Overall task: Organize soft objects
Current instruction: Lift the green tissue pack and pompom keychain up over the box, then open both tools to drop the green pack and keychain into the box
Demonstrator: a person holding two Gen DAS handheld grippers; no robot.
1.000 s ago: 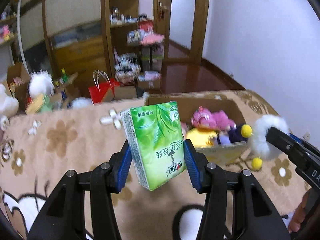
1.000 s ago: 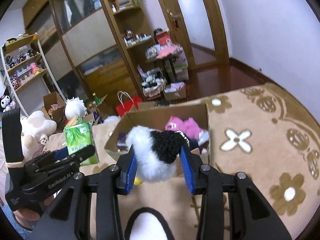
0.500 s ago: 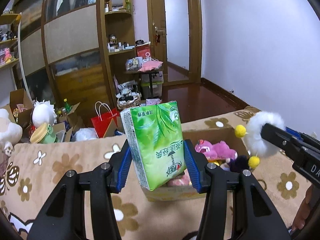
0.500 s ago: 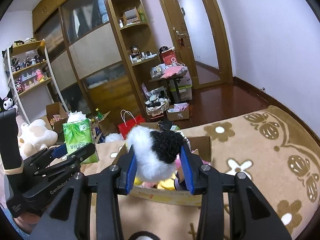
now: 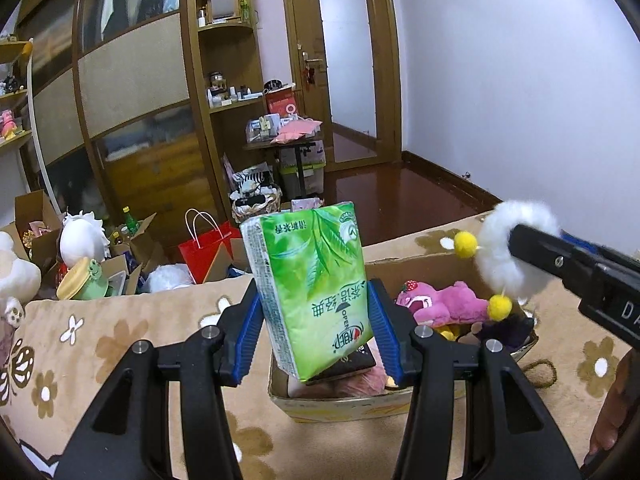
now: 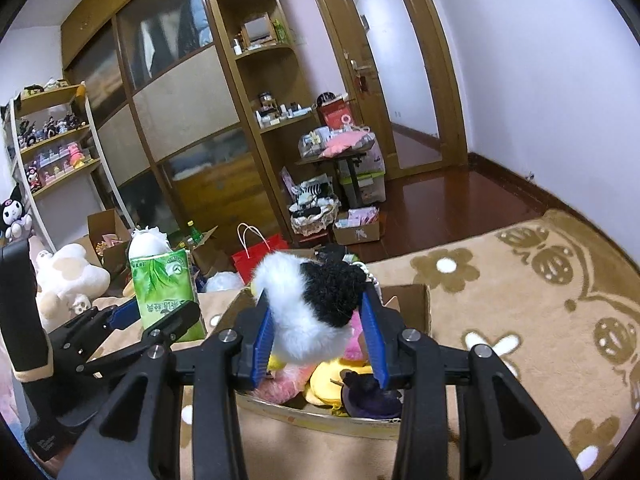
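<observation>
One flowered beige blanket [image 6: 520, 288]; cluttered wooden shelving [image 6: 256, 92] behind.

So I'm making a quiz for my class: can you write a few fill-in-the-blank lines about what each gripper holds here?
1. The left gripper is shut on a ____ tissue pack.
2. The right gripper is shut on a fluffy toy that is white and ____.
3. Below both sits a cardboard box that already holds a ____ plush.

Missing words: green; black; pink
</observation>
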